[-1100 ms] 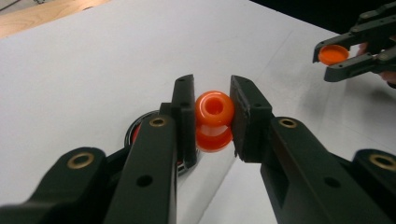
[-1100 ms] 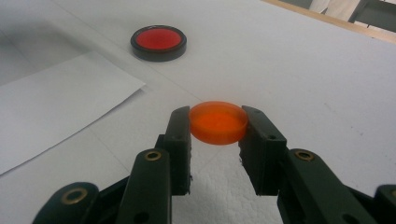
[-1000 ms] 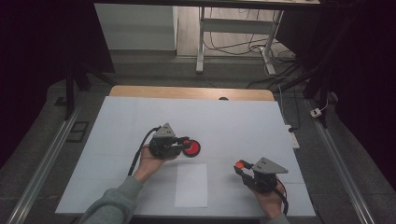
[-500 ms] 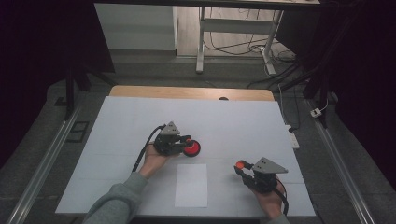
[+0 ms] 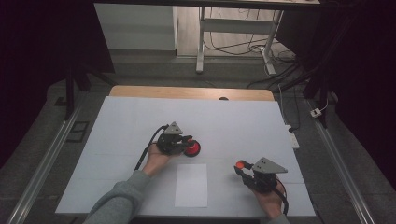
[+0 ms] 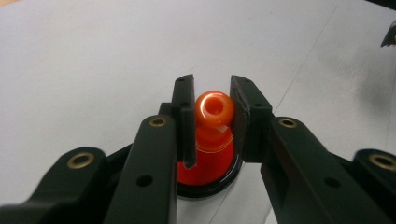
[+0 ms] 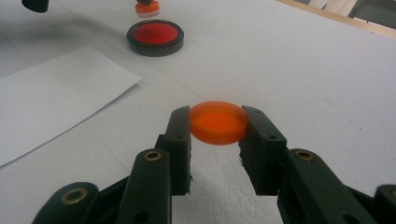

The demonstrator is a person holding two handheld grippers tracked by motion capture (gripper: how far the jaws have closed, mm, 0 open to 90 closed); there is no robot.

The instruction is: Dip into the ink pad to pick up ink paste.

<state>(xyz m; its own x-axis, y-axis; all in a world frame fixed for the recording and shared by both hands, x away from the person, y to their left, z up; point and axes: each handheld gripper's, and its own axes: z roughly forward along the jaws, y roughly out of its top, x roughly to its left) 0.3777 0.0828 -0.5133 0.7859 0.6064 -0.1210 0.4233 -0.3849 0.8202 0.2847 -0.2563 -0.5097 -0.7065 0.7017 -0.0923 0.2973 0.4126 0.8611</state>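
The orange stamp (image 6: 214, 112) sits clamped by its knob between the left gripper (image 5: 186, 143) jaws, right over the red ink pad (image 5: 192, 149) just left of centre in the high view. Since a second ago that gripper has slid towards the lower right and come down onto the pad, so inking looks under way; pressing on the paper sheet (image 5: 191, 185) at lower centre should follow. The right gripper (image 5: 239, 169), at lower right, has kept still, jaws clamped on the orange lid (image 7: 218, 122). Count: one stamp, one pad, one lid, one sheet, two grippers, on one white worktop (image 5: 233, 121)
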